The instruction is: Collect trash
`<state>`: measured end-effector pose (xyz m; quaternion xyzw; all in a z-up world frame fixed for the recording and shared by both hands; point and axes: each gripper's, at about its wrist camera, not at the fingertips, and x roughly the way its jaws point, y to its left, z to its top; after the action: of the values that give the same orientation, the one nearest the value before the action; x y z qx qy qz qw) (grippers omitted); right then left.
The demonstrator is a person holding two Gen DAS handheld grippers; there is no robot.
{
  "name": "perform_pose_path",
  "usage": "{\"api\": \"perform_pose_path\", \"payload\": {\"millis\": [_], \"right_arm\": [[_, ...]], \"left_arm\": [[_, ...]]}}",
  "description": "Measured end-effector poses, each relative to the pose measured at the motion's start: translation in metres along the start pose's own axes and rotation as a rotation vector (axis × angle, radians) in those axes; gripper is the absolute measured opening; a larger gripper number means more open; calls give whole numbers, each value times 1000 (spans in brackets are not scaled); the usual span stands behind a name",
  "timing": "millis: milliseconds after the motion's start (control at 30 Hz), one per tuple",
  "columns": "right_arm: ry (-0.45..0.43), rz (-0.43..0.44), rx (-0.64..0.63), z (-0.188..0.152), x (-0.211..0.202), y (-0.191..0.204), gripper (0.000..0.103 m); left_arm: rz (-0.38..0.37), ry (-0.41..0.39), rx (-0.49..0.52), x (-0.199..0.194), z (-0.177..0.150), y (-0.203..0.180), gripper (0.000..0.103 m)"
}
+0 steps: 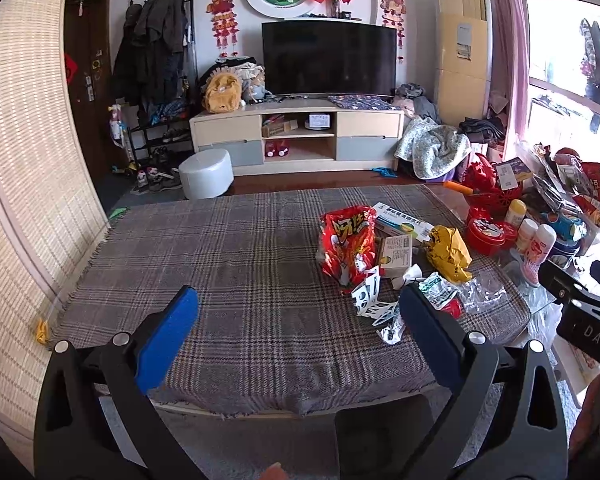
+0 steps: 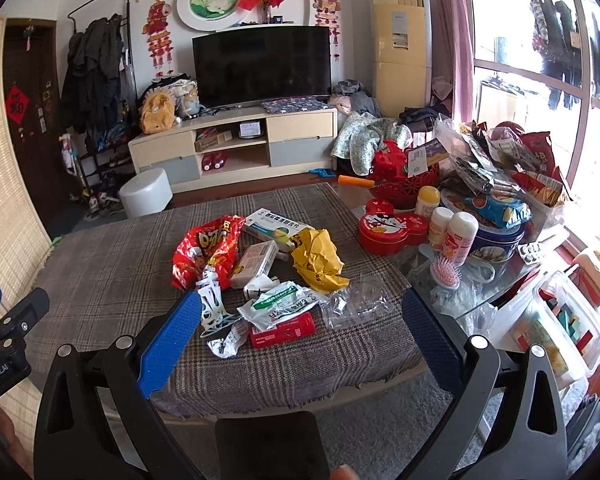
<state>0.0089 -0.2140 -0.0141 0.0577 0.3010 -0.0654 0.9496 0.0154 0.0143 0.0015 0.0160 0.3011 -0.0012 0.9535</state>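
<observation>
Woven plaid cloth (image 2: 112, 264) under both tongs, matt, coarse, frayed fringe at the edges. Ahead of the right tongs: glossy crinkled red foil snack bag (image 2: 206, 250), crumpled yellow wrapper (image 2: 318, 258) with slight sheen, clear crinkly plastic film (image 2: 356, 300), matt cardboard box (image 2: 256, 262). Further right, glossy red tin (image 2: 392, 230), then smooth glass tabletop (image 2: 496, 280). Blue pads (image 1: 166, 340) look textured, rubbery; arms matt black plastic.

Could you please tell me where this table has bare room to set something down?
The plaid cloth is bare between its fringed left edge and the red snack bag. Right of that bag lies packed trash, then crowded tins and bottles.
</observation>
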Motion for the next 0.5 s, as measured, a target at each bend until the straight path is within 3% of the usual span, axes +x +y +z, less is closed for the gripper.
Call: {"api": "perform_pose_path", "payload": {"millis": [233,333,500], "right_arm": [[71,3,26,8,35,-18,100],[130,21,60,11,58,-29,100],[189,-31,95,13,92,-46,100]], "left_arm": [[9,27,78,24,9,-12,95],[-27,79,112,47,12,-22,93],[-67,151,159,92,12,-38,86]]}}
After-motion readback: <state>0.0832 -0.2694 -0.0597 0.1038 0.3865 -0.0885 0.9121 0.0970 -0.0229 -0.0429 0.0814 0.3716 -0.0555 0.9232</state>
